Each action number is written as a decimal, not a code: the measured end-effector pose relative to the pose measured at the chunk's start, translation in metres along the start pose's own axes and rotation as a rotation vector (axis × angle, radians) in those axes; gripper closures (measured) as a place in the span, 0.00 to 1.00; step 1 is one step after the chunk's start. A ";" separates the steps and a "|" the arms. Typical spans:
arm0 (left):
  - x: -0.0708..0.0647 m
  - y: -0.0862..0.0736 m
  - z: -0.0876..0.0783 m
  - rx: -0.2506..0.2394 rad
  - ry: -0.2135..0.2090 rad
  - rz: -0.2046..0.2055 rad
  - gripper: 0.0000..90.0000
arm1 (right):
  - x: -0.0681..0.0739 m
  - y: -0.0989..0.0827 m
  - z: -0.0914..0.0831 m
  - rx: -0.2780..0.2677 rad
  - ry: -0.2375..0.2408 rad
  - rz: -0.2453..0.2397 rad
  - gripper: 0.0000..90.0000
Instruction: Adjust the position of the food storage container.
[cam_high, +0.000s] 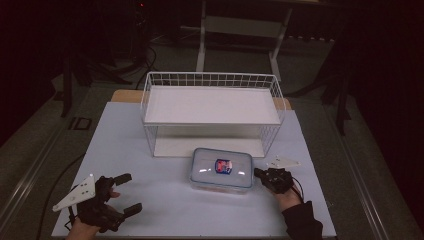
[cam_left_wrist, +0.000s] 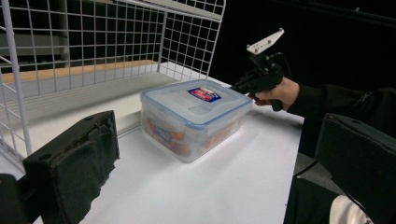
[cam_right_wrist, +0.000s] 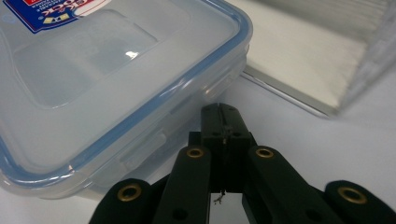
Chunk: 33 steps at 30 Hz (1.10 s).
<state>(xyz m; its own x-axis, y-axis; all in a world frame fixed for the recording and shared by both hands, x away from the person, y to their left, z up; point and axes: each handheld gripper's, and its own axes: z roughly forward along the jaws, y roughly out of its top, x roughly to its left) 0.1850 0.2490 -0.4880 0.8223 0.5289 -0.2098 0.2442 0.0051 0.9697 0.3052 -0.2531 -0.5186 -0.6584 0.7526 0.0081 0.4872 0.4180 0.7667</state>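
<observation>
A clear plastic box (cam_high: 220, 170) with a blue-rimmed lid and a red-and-blue sticker sits on the white table, just in front of the wire rack. Orange packets show through its wall (cam_left_wrist: 187, 140). My right gripper (cam_high: 259, 173) is shut with nothing between its jaws. Its tip (cam_right_wrist: 219, 112) is at the box's right side, by a latch flap on the lid (cam_right_wrist: 93, 70); whether it touches the flap, I cannot tell. My left gripper (cam_high: 129, 192) rests at the table's front left, open wide and pointing toward the box, well apart from it. Its foam pads (cam_left_wrist: 74, 163) frame the left gripper view.
A white wire rack (cam_high: 212, 105) with an upper shelf and a low base board stands behind the box. The white table top (cam_high: 165, 210) has bare room in front and to the left. Dark floor, cables and a table frame (cam_high: 240, 30) lie beyond.
</observation>
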 end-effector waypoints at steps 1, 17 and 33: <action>0.000 0.000 0.000 0.000 -0.001 -0.001 0.00 | 0.001 0.001 0.002 0.001 0.001 -0.004 1.00; 0.000 -0.001 0.001 0.014 -0.003 0.001 0.00 | 0.014 0.025 0.032 0.005 0.030 -0.010 1.00; -0.001 -0.002 0.002 0.018 -0.009 -0.001 0.00 | 0.020 0.035 0.046 0.002 0.043 -0.019 1.00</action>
<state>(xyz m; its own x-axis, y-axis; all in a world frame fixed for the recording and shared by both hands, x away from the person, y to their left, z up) 0.1853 0.2469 -0.4897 0.8264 0.5215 -0.2121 0.2542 -0.0095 0.9671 0.3348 -0.2001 -0.5211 -0.6918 0.7218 0.0209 0.4755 0.4336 0.7655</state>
